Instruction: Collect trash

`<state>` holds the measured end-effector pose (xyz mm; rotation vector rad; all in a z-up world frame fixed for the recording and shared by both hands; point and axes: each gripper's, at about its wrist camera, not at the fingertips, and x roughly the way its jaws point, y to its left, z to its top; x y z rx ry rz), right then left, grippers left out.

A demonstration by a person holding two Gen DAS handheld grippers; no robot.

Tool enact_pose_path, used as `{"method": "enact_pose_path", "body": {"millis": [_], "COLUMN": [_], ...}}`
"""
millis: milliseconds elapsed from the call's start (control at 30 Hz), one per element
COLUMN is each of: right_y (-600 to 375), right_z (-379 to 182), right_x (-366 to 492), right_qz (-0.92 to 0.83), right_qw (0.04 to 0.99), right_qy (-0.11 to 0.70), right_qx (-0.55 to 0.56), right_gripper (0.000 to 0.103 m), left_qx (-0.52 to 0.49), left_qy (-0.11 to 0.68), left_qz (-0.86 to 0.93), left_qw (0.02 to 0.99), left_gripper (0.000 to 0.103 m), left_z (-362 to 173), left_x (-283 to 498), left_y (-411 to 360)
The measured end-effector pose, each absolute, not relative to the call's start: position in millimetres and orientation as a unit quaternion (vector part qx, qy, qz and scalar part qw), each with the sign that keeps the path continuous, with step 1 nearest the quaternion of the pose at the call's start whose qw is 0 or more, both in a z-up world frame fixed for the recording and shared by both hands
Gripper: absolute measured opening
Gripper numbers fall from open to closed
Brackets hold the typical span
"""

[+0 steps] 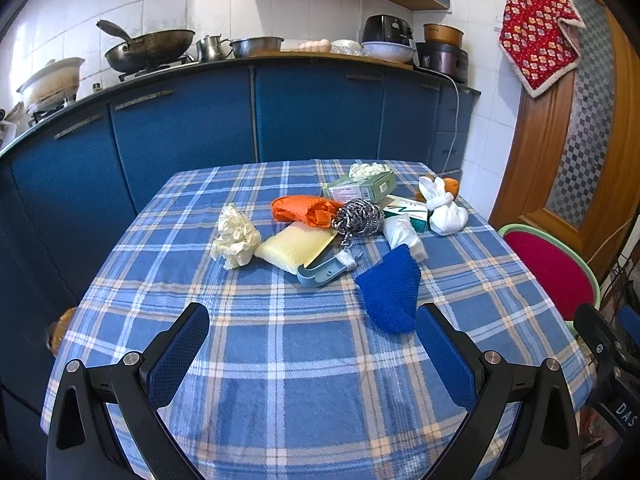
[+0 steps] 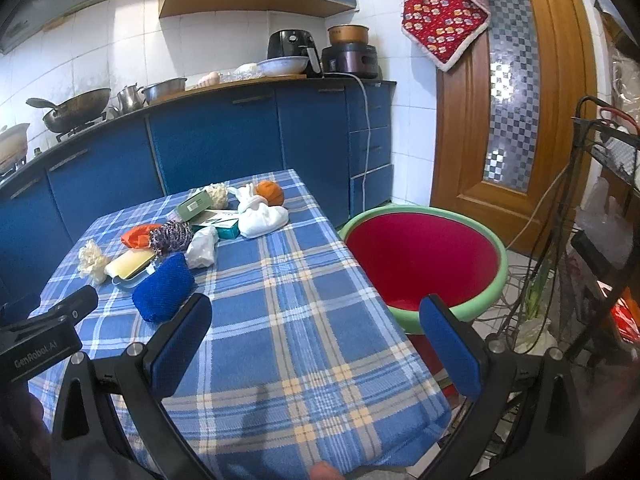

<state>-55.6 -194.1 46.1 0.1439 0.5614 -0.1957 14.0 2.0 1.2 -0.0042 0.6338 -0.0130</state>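
both claws are spread wide and grip nothing. in the left wrist view the left claw (image 1: 312, 328) hangs low in the frame over the plaid-covered counter (image 1: 280, 380). the trash sits in a heap at mid-frame: a crumpled paper wad (image 1: 235, 236) at its left, a yellow sponge (image 1: 294, 246) beside it, an orange cloth (image 1: 304, 209), a steel scourer (image 1: 357, 218), a blue knit cloth (image 1: 390, 294) nearest the claw, and a knotted white bag (image 1: 444, 210) at the right. in the right wrist view the right claw (image 2: 316, 322) straddles the counter's right edge, with a red basin (image 2: 424, 256) just right of the counter, at mid-right of the frame.
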Motion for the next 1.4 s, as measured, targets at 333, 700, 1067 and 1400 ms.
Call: {"method": "enact_pose_path", "body": {"millis": [333, 700, 1067, 1400], "right_y": [-195, -194, -192, -187], "right_z": [49, 56, 38, 15], "right_x": [-23, 25, 95, 160], "right_qz": [-0.074, -0.037, -0.006, 0.005], "right_qw": [0.952, 0.948, 0.927, 0.909], "right_qy": [0.290, 0.306, 0.370, 0.414], "right_qx": [0.071, 0.072, 0.062, 0.044], "right_gripper": [0.102, 0.102, 0.102, 0.102], "left_qx": [-0.010, -0.031, -0.042, -0.050], "left_qy": [0.336, 0.356, 0.385, 0.413], "left_qz": [0.002, 0.023, 0.033, 0.029], "left_qw": [0.942, 0.934, 0.921, 0.909], "left_gripper": [0.102, 0.102, 0.102, 0.089], "left_z": [2, 5, -8, -28], "left_x": [46, 87, 140, 171], "left_y": [13, 36, 51, 55]}}
